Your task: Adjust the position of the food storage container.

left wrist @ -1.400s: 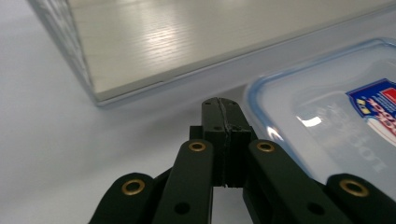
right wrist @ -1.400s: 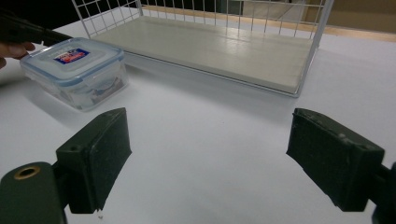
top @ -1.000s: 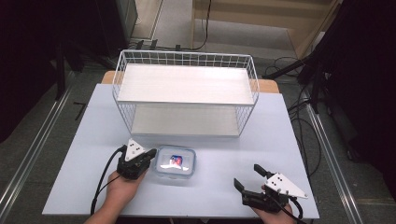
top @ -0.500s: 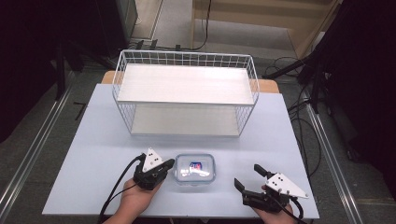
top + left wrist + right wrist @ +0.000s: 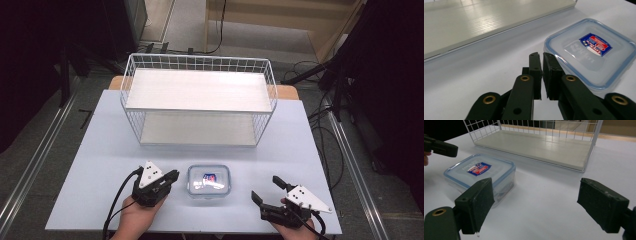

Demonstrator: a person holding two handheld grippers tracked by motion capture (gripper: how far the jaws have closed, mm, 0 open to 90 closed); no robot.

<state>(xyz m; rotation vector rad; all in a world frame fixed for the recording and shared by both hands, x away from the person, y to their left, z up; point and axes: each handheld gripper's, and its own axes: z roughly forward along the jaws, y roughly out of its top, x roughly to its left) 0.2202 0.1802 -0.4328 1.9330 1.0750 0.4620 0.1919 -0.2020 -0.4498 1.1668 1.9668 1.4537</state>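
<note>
A clear plastic container [image 5: 208,181] with a blue-rimmed lid and a red and blue label lies flat on the white table, near the front and between my two grippers. My left gripper [image 5: 172,176] is just left of it, shut with nothing between the jaws. In the left gripper view, the left gripper [image 5: 541,58] has its tips close to the edge of the container [image 5: 594,50]. My right gripper [image 5: 266,188] is to the right of the container, open and empty. In the right gripper view, the right gripper [image 5: 539,202] has its jaws wide apart, with the container [image 5: 481,172] ahead on the left.
A white two-level wire rack [image 5: 197,102] with pale boards stands at the back middle of the table [image 5: 100,145]. Its lower board [image 5: 536,146] faces the grippers. Cables trail off the table's right side and front.
The container slid right and a little nearer the front edge with the left gripper beside it. That gripper has since drawn back slightly to the left. The right gripper has not moved.
</note>
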